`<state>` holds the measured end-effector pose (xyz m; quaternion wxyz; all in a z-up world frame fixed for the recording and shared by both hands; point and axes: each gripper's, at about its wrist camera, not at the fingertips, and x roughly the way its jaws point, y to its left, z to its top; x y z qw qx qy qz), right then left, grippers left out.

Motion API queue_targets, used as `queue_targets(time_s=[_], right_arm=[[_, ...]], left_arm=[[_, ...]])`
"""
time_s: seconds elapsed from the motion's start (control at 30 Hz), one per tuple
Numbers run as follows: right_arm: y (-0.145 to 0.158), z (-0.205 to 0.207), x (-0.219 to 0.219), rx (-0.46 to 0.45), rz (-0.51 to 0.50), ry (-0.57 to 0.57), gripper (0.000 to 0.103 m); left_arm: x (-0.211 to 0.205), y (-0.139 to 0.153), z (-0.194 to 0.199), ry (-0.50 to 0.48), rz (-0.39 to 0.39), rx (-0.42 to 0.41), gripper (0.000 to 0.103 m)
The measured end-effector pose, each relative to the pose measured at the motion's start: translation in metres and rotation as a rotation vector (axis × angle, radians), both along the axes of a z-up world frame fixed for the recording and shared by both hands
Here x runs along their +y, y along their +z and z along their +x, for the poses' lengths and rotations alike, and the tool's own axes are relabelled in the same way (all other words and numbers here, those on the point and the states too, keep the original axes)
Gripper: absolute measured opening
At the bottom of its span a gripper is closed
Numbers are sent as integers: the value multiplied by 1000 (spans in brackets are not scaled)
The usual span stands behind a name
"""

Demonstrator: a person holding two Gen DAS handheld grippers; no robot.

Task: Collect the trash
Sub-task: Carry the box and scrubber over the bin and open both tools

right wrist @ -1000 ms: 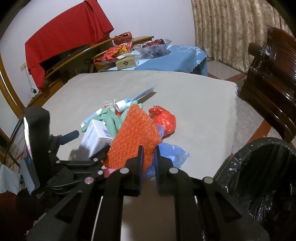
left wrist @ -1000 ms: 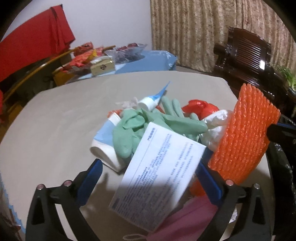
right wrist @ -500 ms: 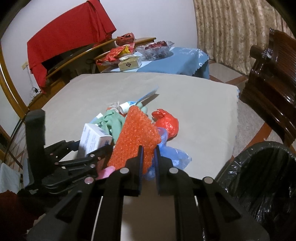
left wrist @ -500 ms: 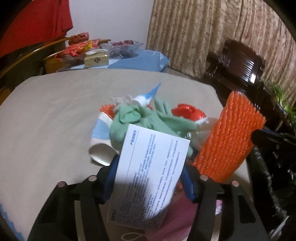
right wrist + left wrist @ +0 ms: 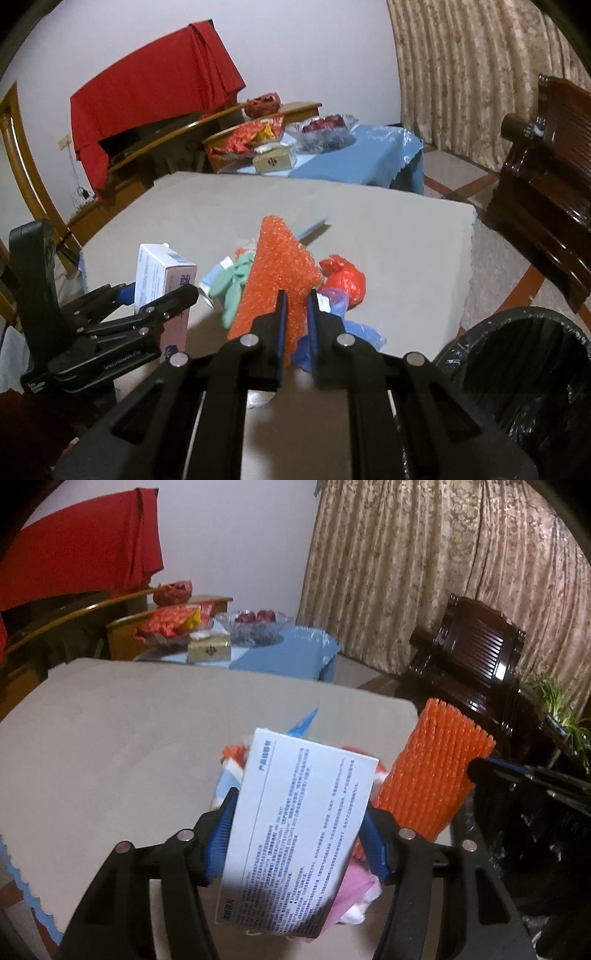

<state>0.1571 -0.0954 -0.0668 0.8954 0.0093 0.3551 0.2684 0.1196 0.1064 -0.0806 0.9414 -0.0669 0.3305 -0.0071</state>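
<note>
The trash pile [image 5: 291, 280] crowded the table [image 5: 399, 243] at twelve o'clock; bare tabletop stretched beyond; the bin [image 5: 524, 376] stood open at four.

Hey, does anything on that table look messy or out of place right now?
Yes. Trash is heaped on the table: a green glove, a red bag and a blue bag lie crumpled together, not yet in the black-lined bin.

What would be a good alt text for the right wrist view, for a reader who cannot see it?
The right gripper pinches an orange foam net above a grey table, while the left gripper beside it holds a white box. More trash, including a green glove and a red bag, lies behind them, and a black-lined bin stands at lower right.
</note>
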Motion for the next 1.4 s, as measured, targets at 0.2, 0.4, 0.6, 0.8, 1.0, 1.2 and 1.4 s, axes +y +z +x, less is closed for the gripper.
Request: queue_targets(time_s=[0.2,0.4,0.6,0.8,1.0,1.2,1.4], right_arm=[[20,-9,-20,-37,9,-35,10],[34,-23,-59,-61,-14,-111,10],[37,-38,-110,-70,-46,-214,10],[25,-51,-157,-42,-86,-326,10],[7,-60,-199,-6,-118,-435,10],[-10,-67,-230,19,-138,-519,10],[-23,-70,-251,53,-145,-574,14]], left_arm=[[-19,19,1,-40,2,-31,60],[-53,31,2,-116,-19,-45,60],[-105,33,6,-228,-41,-47,59],[-152,26,12,-334,-54,-35,59],[-201,11,21,-430,-68,-10,59],[-243,-3,28,-510,-93,16,59],[-269,-13,33,-581,-121,55,64]])
